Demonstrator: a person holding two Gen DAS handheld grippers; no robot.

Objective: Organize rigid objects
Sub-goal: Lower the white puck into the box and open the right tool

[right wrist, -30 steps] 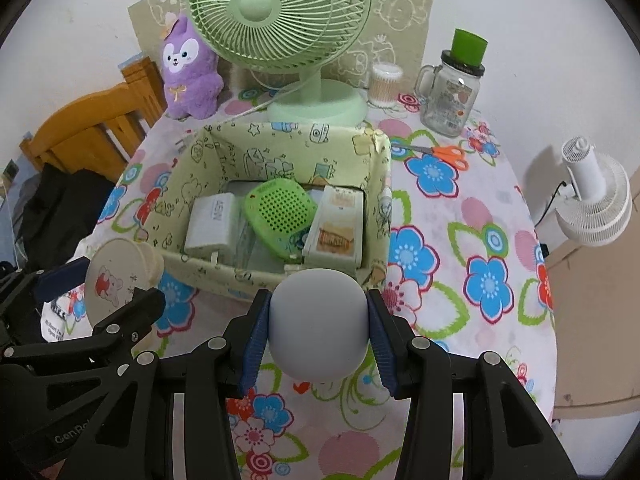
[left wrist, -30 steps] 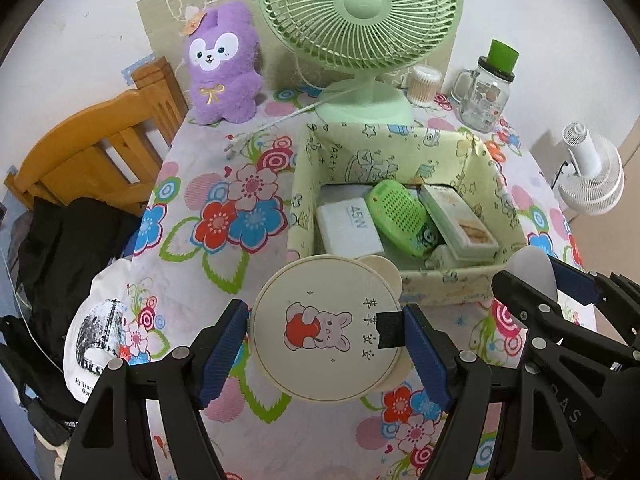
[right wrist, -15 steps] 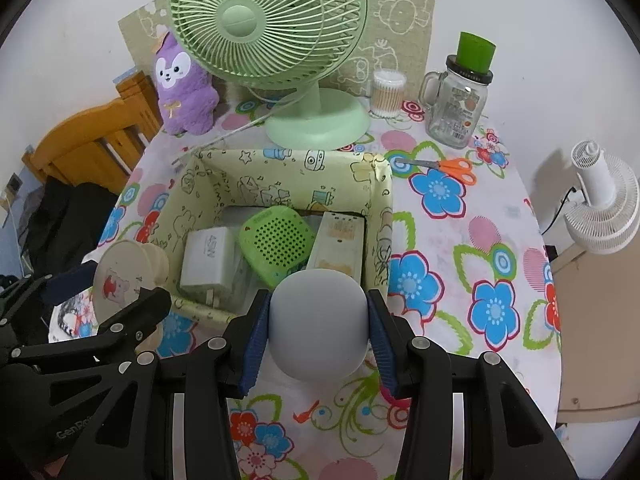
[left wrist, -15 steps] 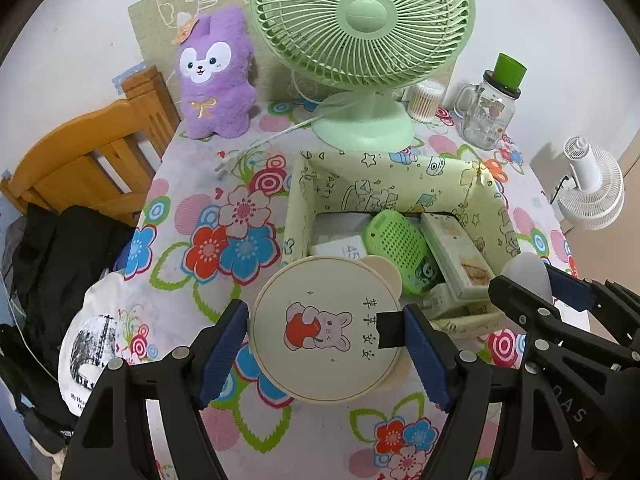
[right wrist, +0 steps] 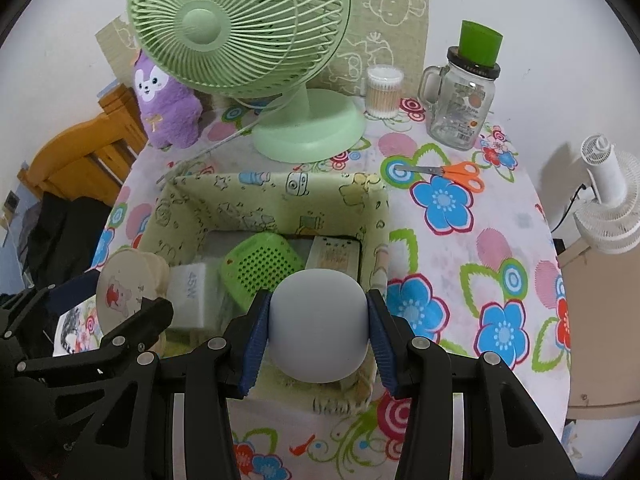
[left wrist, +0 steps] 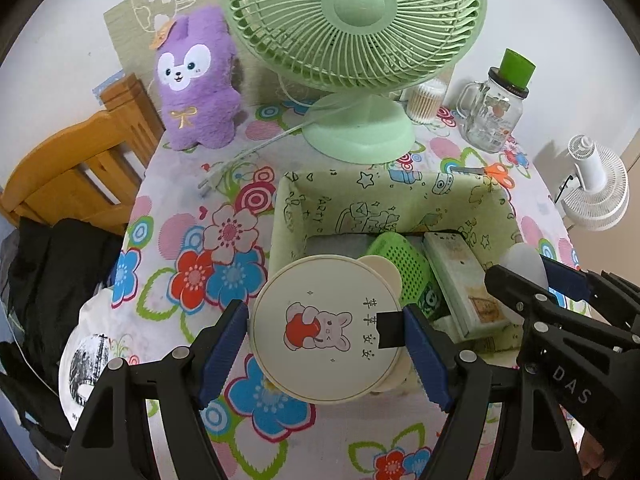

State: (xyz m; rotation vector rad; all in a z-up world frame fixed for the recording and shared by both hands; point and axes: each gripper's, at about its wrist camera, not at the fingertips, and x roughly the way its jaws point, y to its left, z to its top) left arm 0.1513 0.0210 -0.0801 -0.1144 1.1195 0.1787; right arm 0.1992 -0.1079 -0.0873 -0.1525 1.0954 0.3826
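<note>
Round cream case, printed with a rabbit and Chinese characters, is clamped in the left gripper over the storage box near edge. Right gripper clamps a grey egg-shaped object. Only the right view shows "45W" on the white block.

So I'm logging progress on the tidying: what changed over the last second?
Both grippers carried their loads forward over the storage box: the left gripper with the round bunny-print case, the right gripper with the grey egg-shaped object. Both grips stayed shut; the box contents, fan and scissors stayed put.
</note>
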